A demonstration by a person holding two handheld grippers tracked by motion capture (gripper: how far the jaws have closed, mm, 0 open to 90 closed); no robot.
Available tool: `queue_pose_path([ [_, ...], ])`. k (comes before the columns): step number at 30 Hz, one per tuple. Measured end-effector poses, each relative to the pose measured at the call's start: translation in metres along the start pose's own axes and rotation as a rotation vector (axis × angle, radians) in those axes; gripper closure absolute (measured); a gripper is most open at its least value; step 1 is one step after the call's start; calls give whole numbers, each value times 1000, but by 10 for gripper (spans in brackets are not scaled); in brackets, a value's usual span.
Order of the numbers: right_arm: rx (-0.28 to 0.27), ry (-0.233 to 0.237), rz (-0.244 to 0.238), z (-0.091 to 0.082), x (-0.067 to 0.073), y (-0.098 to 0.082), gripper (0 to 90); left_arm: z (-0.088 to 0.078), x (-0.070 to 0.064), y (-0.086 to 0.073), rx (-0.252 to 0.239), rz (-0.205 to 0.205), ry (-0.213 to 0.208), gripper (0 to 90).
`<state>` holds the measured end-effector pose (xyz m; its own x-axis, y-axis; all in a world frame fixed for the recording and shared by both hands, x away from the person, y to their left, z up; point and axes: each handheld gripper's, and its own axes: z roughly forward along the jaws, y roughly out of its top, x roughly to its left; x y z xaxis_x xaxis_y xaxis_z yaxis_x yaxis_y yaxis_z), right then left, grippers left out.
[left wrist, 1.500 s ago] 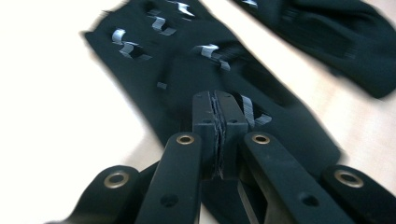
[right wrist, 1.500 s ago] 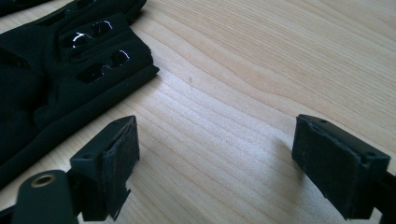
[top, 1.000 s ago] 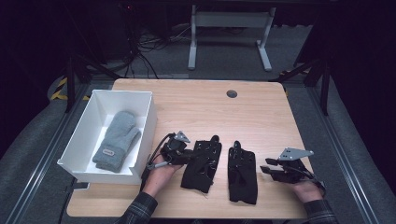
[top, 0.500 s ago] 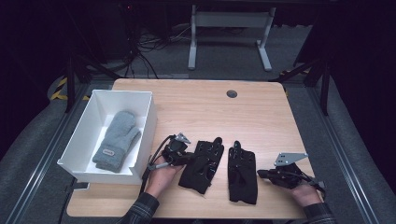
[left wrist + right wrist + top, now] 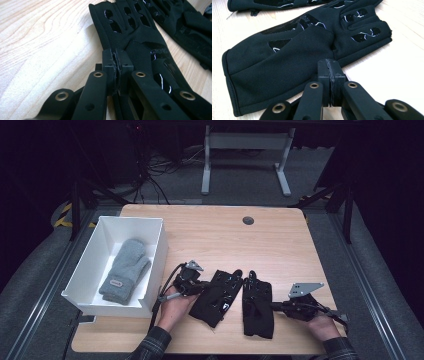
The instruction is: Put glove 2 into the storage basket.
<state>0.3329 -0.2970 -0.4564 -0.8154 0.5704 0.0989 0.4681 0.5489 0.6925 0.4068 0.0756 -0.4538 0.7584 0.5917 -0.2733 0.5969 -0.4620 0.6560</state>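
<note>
Two black gloves lie side by side near the table's front edge, fingers pointing away from me. My left gripper lies at the left edge of the left glove. In the left gripper view its jaws are pressed together on that edge of the left glove. My right gripper comes in from the right at the right glove. In the right gripper view it is shut on the near side edge of the right glove, where the fabric puckers toward the tips.
A white box at the table's left holds a grey mitten. The wooden table has a round cable hole near its far edge. Beyond it stand a desk frame and cables on the dark floor.
My right gripper has edged slightly left and nearer, closer onto the right glove. The left hand and both gloves lie as before.
</note>
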Motion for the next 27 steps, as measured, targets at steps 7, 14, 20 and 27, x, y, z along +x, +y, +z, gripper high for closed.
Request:
queue_pose_path([
  [7,3,22,-25,11,3,10,900,-7,0,4,-49,-13,-20,875],
  [14,9,31,-39,21,2,20,900,-10,1,11,-80,-25,-46,875],
  [20,8,32,-27,26,-2,22,900,-19,1,21,-119,-36,-69,877],
  [27,-3,29,-24,30,-6,28,900,-20,-4,35,-140,-22,-95,877],
])
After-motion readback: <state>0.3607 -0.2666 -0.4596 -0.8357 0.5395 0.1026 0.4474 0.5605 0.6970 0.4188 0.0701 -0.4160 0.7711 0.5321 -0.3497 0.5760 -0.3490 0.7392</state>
